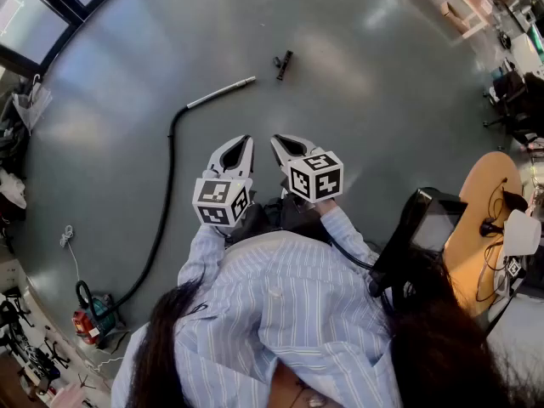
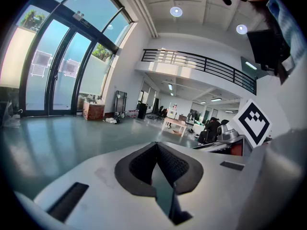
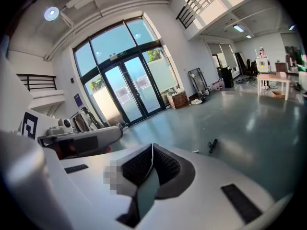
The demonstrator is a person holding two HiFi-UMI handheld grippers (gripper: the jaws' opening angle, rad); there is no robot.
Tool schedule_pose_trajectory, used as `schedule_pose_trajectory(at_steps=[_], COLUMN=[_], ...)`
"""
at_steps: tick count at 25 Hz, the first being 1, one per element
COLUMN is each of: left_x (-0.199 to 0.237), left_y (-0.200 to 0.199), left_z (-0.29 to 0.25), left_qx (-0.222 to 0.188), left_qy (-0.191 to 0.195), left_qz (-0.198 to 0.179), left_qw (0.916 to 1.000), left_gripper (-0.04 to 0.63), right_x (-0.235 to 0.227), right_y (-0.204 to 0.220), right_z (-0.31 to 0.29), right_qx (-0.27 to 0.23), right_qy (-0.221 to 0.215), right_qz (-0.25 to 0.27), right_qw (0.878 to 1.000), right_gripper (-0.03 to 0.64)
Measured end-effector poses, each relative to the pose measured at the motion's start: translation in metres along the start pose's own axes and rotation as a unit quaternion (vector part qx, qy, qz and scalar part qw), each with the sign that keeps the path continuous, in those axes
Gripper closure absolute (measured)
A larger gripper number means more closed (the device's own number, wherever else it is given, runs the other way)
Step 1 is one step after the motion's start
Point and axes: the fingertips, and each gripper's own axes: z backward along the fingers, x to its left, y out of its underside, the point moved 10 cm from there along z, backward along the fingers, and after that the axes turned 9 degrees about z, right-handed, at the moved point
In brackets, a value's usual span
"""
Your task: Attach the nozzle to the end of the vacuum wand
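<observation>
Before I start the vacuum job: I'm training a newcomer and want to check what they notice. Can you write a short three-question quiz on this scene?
1. True or false: the nozzle is already fitted on the vacuum wand.
2. What does the left hand-held gripper hold? A) the nozzle B) the wand C) nothing
3. Fill in: the black hose runs from the wand to the ____ at the lower left of the head view.

Key:
1. False: they lie apart on the floor.
2. C: its jaws are shut on nothing, like those of the right hand-held gripper.
3. Vacuum cleaner.
</observation>
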Motion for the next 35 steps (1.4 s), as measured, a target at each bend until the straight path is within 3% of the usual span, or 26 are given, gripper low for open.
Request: schedule_pose_trajectory(at_steps=[19,35], left_x=[-0.008,0.047], left_y=[0.007,0.008], left_z=[0.022,0.052], left_qx=[-0.003,0.009], left_qy=[0.014,0.013], left_qz=[-0.015,0.003], left_qw=[0.9998,0.9999], left_gripper=[0.589,0.589], right_x=[0.016,0.048], right_y=[0.014,0.023], right_z=[0.013,-0.02], right_qx=[-0.01,-0.004], right_qy=[0.015,0.039], right_qz=[-0.019,-0.064], right_qw=[1.0,0.997], right_gripper=[0.603,0.603])
